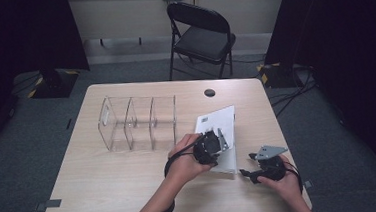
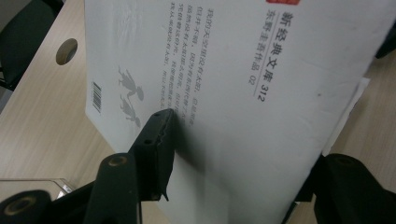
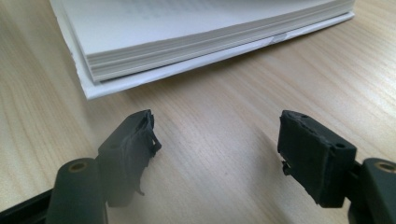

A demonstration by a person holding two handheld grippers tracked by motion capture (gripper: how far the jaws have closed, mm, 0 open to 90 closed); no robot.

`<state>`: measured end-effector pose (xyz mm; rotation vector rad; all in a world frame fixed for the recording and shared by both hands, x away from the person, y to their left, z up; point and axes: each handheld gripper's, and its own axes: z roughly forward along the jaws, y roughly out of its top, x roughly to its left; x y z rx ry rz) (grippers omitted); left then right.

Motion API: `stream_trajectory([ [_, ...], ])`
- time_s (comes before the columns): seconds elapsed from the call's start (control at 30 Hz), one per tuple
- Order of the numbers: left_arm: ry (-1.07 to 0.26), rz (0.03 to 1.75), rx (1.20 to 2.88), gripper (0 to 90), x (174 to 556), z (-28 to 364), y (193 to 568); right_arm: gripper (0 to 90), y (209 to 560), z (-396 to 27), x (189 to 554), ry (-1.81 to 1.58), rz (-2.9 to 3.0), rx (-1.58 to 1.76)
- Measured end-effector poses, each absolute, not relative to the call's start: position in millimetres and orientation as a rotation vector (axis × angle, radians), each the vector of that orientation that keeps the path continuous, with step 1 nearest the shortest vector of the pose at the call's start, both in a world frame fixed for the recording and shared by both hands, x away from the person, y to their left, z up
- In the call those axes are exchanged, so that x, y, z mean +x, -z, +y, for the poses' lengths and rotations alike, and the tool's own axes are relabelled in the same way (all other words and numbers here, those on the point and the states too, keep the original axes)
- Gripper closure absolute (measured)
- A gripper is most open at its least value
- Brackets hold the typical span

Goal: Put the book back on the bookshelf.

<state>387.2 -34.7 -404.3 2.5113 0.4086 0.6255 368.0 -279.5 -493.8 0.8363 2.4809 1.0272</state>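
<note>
A white paperback book (image 1: 217, 121) with printed text and a barcode on its cover (image 2: 261, 93) sits right of the table's centre. My left gripper (image 1: 219, 141) is shut on it: one jaw presses the cover, and the other reaches round the book's far edge (image 2: 243, 140). In the right gripper view the book's page block (image 3: 187, 37) rests its lower cover on the wood. My right gripper (image 1: 246, 164) stands open just off the book's near right corner, with only bare tabletop between its fingers (image 3: 217, 126).
A clear acrylic organiser (image 1: 137, 122) with three compartments stands on the light wooden table (image 1: 106, 182), left of the book. A round cable hole (image 1: 209, 92) lies near the far edge. A black folding chair (image 1: 201, 32) stands beyond the table.
</note>
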Motion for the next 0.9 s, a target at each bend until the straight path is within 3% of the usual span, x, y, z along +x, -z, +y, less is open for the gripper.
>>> stream_trajectory([
  [0.9,-0.599,0.451,2.584,47.9,384,-48,386,26.3,492,-241,368,-0.927,2.388,0.613],
])
